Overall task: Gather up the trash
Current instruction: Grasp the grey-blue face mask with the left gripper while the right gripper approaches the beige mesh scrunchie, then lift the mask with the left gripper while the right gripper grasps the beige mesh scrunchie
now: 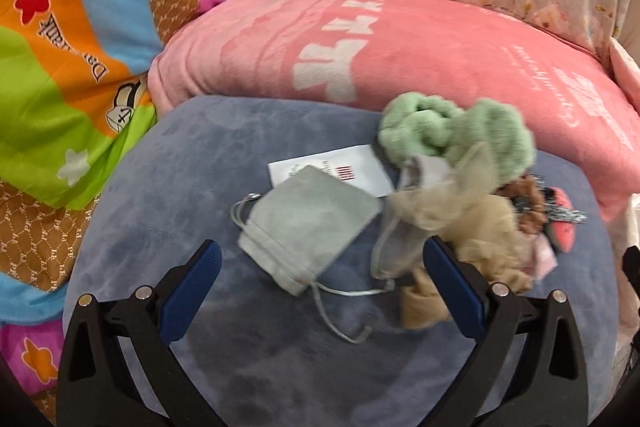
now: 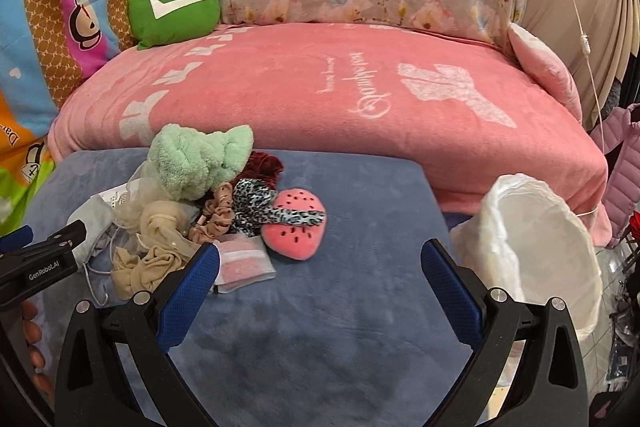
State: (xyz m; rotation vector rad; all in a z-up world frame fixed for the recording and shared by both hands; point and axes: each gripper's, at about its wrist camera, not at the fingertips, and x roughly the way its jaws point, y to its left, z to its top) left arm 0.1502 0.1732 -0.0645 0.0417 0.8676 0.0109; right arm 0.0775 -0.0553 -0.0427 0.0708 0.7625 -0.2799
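On the blue-grey cushion (image 1: pixel 132 239), toward its back edge, we see a loose pile of small items. Our left gripper (image 1: pixel 322 259) hangs over the cushion with its blue-padded jaws spread wide and nothing between them; a grey drawstring pouch (image 1: pixel 310 223) lies flat below and between the fingertips, its cords trailing toward the front edge. A white card (image 1: pixel 360 163) sits partly under the pouch's far corner. Beside the right-hand finger lies crumpled beige sheer fabric (image 1: pixel 476 223), and behind that a fluffy mint-green item (image 1: pixel 452 131), blurred in this view.

Our right gripper (image 2: pixel 320 259) is likewise wide apart and empty, over bare cushion (image 2: pixel 360 307). From its camera the pile occupies the back-left part of the cushion: a pink strawberry plush (image 2: pixel 296 231), a leopard-print scrunchie (image 2: pixel 256 207) draped across it, a tan scrunchie (image 2: pixel 218 215), a dark red one (image 2: pixel 264 165) behind, and a small clear packet of pink material (image 2: pixel 246 265) just beside the left-hand fingertip. A white bin liner (image 2: pixel 532 247) stands open off the cushion's right edge. A pink cushion (image 2: pixel 320 99) borders the back edge.
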